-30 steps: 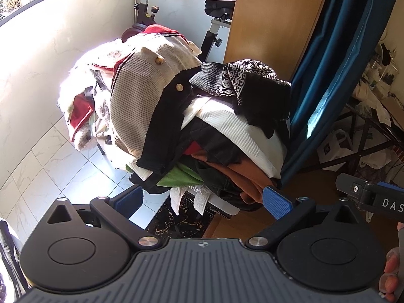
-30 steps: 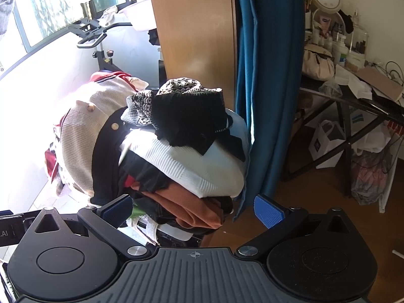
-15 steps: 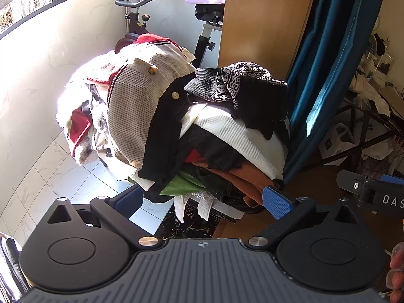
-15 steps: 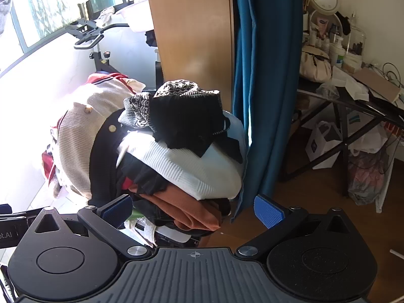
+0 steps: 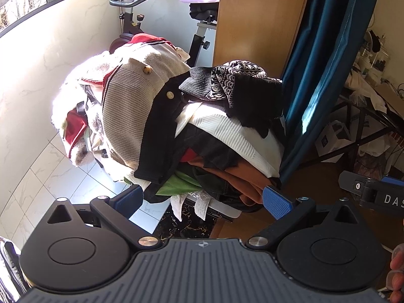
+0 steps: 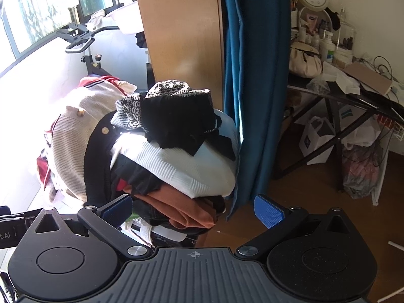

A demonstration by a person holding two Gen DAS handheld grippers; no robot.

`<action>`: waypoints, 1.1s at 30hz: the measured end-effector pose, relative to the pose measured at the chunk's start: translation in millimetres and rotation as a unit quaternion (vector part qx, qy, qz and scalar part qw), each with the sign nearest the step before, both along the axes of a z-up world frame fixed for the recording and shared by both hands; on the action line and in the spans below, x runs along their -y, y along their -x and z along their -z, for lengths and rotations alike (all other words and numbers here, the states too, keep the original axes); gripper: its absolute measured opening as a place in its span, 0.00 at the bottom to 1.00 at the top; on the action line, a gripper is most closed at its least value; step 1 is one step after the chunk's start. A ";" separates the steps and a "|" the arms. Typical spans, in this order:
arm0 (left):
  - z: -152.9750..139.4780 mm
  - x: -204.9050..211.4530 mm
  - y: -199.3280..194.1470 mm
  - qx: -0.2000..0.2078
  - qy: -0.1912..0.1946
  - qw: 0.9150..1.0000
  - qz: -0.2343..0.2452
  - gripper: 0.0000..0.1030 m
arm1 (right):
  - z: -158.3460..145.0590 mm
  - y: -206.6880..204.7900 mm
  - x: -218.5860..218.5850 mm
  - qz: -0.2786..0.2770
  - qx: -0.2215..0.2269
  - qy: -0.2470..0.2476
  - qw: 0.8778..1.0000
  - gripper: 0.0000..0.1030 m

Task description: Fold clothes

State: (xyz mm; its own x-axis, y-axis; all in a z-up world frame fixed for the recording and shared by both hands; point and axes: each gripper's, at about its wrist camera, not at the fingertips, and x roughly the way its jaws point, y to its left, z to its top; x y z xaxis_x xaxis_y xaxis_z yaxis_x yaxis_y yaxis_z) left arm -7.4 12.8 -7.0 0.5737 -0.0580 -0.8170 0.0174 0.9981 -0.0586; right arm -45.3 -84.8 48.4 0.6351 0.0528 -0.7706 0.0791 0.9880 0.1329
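1. You have brought both grippers nearer over the last second: the heaped pile of mixed clothes (image 5: pixel 202 131) now fills more of each view, so a first pick looks close.
2. Your left gripper (image 5: pixel 203 198) and right gripper (image 6: pixel 193 209) both have their jaws spread apart and hold nothing.
3. On top sits a crumpled black knit garment (image 6: pixel 176 123) beside a ribbed white sweater (image 6: pixel 192 169); a beige buttoned cardigan (image 5: pixel 136 101) drapes on the left.

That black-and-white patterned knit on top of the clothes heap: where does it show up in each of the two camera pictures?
Left wrist view: the patterned knit sits upper centre-right, at the top of the clothes pile.
Right wrist view: the patterned knit lies left of centre, again at the top of the pile.
Shared landmark: the blue curtain hangs just to its right in both.
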 end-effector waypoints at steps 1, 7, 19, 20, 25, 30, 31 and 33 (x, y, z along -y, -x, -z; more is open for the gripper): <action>0.5 -0.4 -0.1 -0.001 -0.001 1.000 0.000 1.00 | 0.4 0.2 -0.2 0.001 -0.001 0.000 1.000 0.99; 3.2 -4.8 -1.7 -0.004 -0.004 1.000 0.002 1.00 | 2.5 1.3 -1.7 0.015 -0.004 -0.002 1.000 0.99; 7.3 -21.6 -8.2 -0.002 0.016 0.999 0.028 1.00 | 2.0 6.1 -14.1 0.039 -0.002 -0.004 0.999 0.99; 7.7 -23.7 -8.9 -0.002 0.018 0.999 0.030 1.00 | 2.7 6.1 -15.2 0.044 -0.004 -0.005 0.999 0.99; 9.6 -36.5 -15.8 0.002 0.014 0.999 0.036 1.00 | 4.5 5.4 -23.3 0.058 -0.007 -0.012 0.998 0.99; 10.5 -55.9 -25.9 0.016 0.011 0.999 0.028 1.00 | 6.3 5.2 -35.6 0.069 -0.005 -0.017 0.997 0.99; 11.4 -59.4 -27.0 0.018 0.013 0.999 0.029 1.00 | 7.1 5.0 -37.9 0.071 -0.007 -0.016 0.997 0.99; 14.2 -65.4 -28.2 0.024 0.017 0.999 0.034 1.00 | 9.1 3.6 -43.7 0.075 -0.012 -0.013 0.997 0.99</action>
State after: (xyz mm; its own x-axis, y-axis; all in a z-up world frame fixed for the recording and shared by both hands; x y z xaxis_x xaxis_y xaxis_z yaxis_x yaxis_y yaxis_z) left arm 20.8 78.2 -21.2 0.6062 -0.1253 -0.7854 0.0887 0.9920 -0.0898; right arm -48.9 -41.1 39.4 0.6195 -0.0203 -0.7848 0.2286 0.9610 0.1556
